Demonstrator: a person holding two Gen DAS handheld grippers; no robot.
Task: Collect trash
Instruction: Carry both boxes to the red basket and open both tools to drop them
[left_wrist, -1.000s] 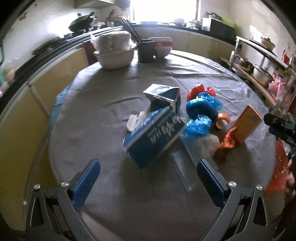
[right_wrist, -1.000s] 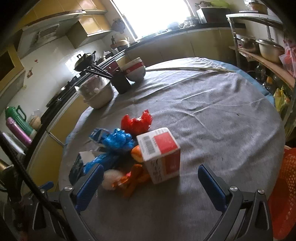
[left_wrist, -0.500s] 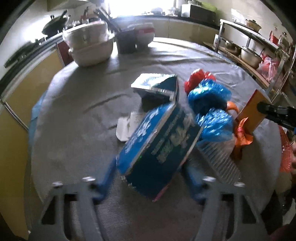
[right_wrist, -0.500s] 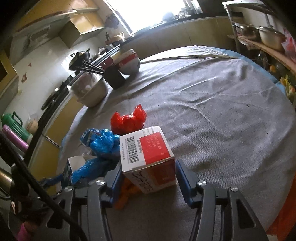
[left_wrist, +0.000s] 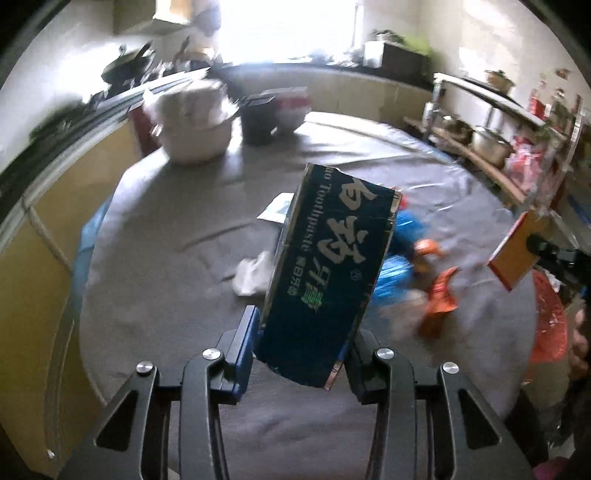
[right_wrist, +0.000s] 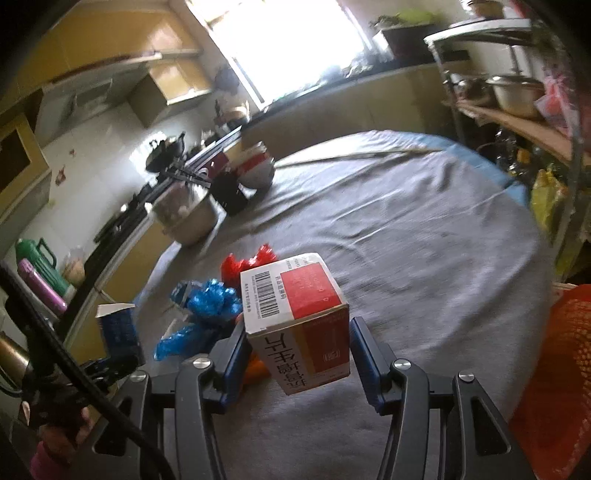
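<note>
Grey cloth (right_wrist: 424, 236) covers the kitchen table; hand-held grippers clamp toothpaste box (left_wrist: 332, 266) and red carton (right_wrist: 299, 314).

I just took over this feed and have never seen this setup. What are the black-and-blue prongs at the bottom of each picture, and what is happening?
There is no robot arm: a person holds a hand-held gripper in each hand, each with a fisheye camera looking along its two fingers. In the left view, the left hand-held gripper is shut on a dark blue toothpaste box, tilted above the grey-clothed table. In the right view, the right hand-held gripper is shut on a red and white carton. Blue bags, a red bag and orange scraps remain on the cloth.
</note>
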